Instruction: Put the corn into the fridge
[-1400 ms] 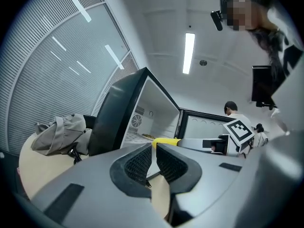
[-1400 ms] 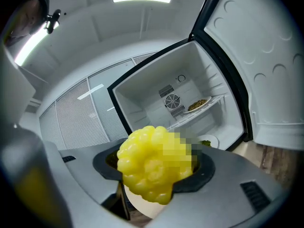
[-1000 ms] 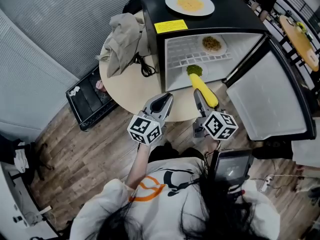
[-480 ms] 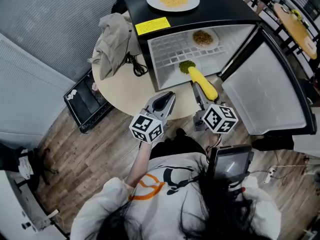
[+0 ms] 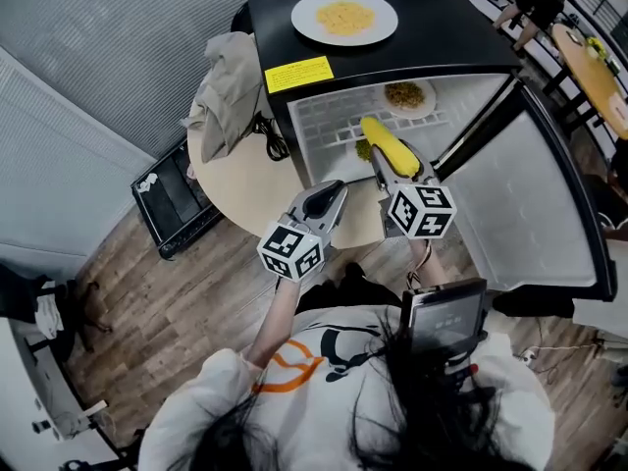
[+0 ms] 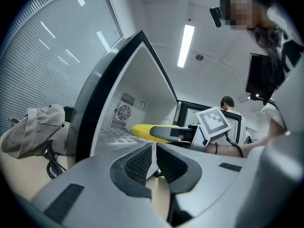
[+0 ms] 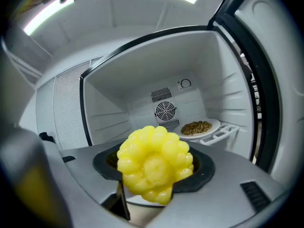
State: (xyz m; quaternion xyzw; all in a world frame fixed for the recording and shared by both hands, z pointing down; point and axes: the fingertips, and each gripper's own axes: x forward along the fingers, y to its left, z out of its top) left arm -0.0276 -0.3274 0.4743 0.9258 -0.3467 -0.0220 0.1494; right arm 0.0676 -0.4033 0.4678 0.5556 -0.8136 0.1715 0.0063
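A yellow corn cob (image 5: 383, 138) is clamped lengthwise in my right gripper (image 5: 397, 170), which is shut on it. The cob's tip pokes past the open front of the black fridge (image 5: 392, 52), above the white wire shelf (image 5: 329, 126). In the right gripper view the cob's end (image 7: 154, 163) fills the space between the jaws, with the white fridge interior behind it. My left gripper (image 5: 327, 196) hangs over the round table's edge, left of the corn, shut with nothing in it. The left gripper view shows the corn (image 6: 145, 130) to the right.
Inside the fridge lie a green broccoli piece (image 5: 362, 151) under the corn and a plate of brown food (image 5: 406, 94) at the back right. The fridge door (image 5: 520, 194) stands open on the right. A plate of yellow food (image 5: 344, 16) sits on top. A grey cloth (image 5: 228, 81) and a cable (image 5: 267, 135) lie on the table.
My right gripper has carried the corn forward from the table edge into the fridge opening, over the broccoli. The left gripper shifted only a little.
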